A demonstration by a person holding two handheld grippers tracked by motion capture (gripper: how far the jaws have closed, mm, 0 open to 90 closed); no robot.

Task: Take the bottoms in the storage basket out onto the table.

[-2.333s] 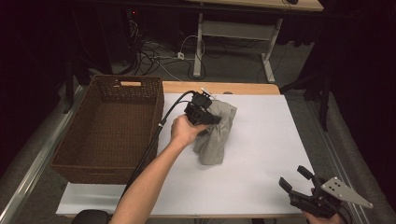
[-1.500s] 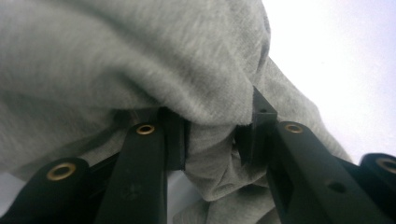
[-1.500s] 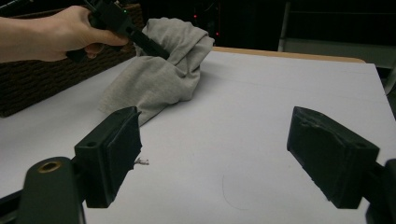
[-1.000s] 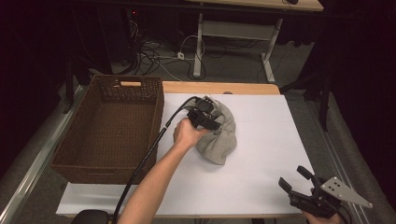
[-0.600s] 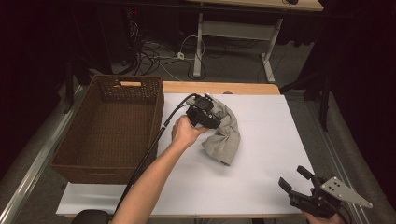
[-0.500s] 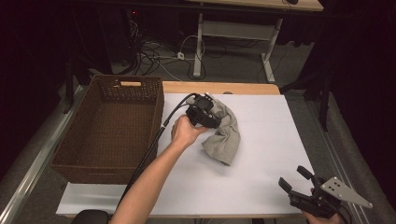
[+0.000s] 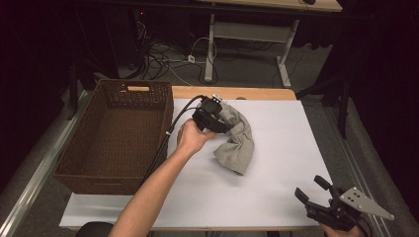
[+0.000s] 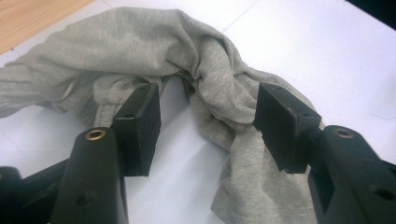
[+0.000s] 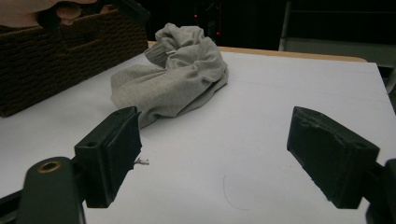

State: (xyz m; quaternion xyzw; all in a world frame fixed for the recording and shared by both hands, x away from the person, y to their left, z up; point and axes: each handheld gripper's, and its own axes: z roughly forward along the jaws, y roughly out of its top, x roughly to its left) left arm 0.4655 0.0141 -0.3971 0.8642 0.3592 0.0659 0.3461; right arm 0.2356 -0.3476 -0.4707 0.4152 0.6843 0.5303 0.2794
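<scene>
Dark room; a white-legged desk (image 7: 247, 44) stands over tangled floor cables (image 7: 168, 54).

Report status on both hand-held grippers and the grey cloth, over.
Left hand-held gripper open, jaws astride grey cloth. Right hand-held gripper open, idle at near table corner. Wicker basket left of cloth; nothing blocking.

cloth (image 7: 236, 140): plain heather grey | basket (image 7: 114, 134): dark brown weave | tabletop (image 7: 276, 163): white, pale wood far edge | left gripper (image 8: 208, 123): black | right gripper (image 9: 233, 161): black
</scene>
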